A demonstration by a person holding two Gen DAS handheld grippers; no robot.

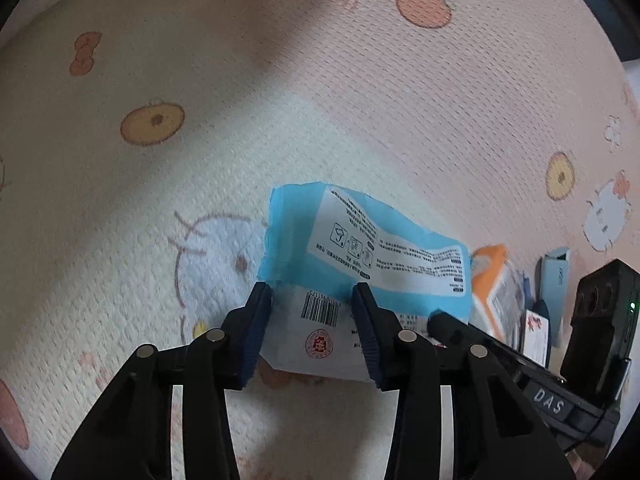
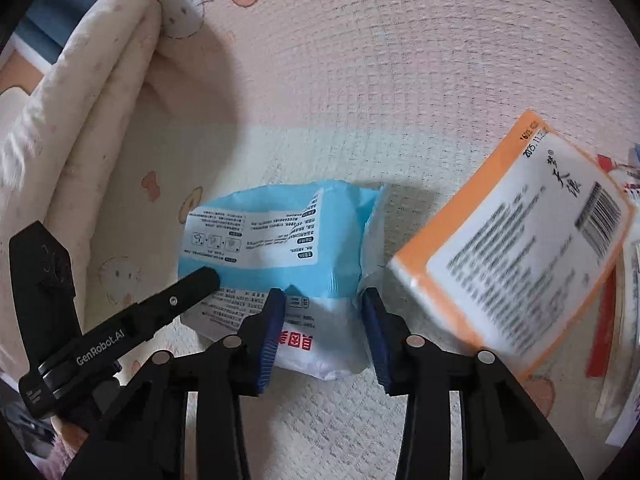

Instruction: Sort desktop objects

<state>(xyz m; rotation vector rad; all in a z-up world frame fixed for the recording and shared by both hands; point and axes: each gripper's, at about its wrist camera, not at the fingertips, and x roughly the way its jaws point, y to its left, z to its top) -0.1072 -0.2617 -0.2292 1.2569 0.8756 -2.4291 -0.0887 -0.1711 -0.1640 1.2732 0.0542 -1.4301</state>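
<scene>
Judging by how things lie, the sorting looks barely begun — the blue tissue pack [image 1: 360,256] sits alone on the patterned quilt [image 1: 280,80], while the other items are bunched together off to one side with no visible grouping. Both tools are at this one pack. The left gripper [image 1: 312,332] straddles its white barcode end, jaws apart, and the blue pads show small gaps to the wrapper, so I read it as open and not pinching. The right gripper [image 2: 324,332] straddles the opposite white end in the same way; its pads sit just beside the crinkled wrapper, and I would call it open too, though contact on its inner pad is hard to rule out. Nothing is lifted; the pack rests flat on the quilt. Counting what shows: one blue pack, one orange tissue pack [image 2: 516,240] lying tilted just beside it, one pale blue stick-shaped object [image 1: 554,276] — what it is I cannot tell — and a loose stack of cards or papers [image 2: 618,300] too blurred to count. All of these appear left to sort.
</scene>
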